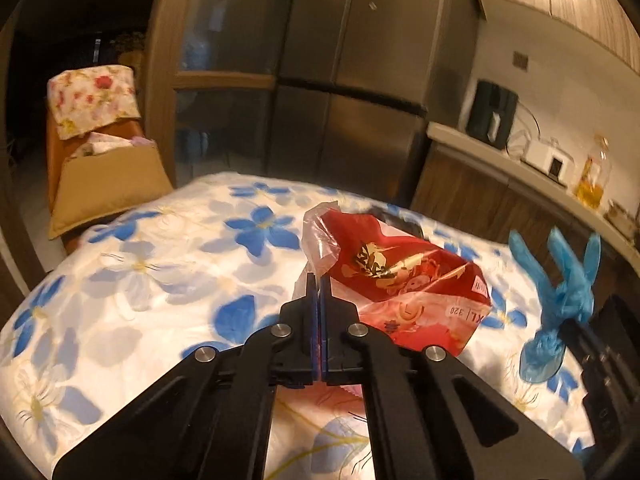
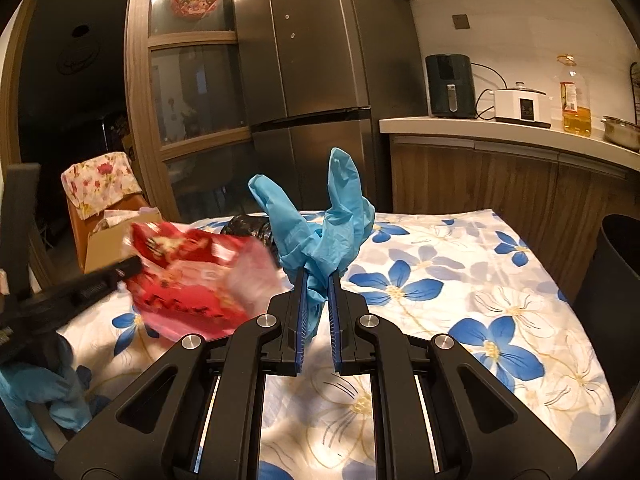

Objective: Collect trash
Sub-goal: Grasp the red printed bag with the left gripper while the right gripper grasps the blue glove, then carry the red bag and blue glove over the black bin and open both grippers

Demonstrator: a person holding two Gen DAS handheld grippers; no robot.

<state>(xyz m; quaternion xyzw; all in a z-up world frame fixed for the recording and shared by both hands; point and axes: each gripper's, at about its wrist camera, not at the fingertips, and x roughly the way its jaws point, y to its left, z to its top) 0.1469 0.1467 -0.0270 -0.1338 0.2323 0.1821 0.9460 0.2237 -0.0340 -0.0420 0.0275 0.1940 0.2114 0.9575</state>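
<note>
My left gripper [image 1: 319,280] is shut on a red printed plastic wrapper [image 1: 404,280] and holds it above the flowered tablecloth [image 1: 160,264]. The wrapper also shows, blurred, at the left of the right wrist view [image 2: 192,280]. My right gripper [image 2: 319,276] is shut on a crumpled blue disposable glove [image 2: 320,224], held above the table; the glove also shows at the right of the left wrist view [image 1: 560,292]. A black crumpled bag [image 2: 248,228] lies on the table behind the wrapper.
A dark bin [image 2: 616,280] stands at the table's right edge. A fridge [image 2: 312,80] and a counter [image 2: 500,128] with an air fryer, cooker and oil bottle are behind. A chair with a cardboard box [image 1: 108,184] stands at the left.
</note>
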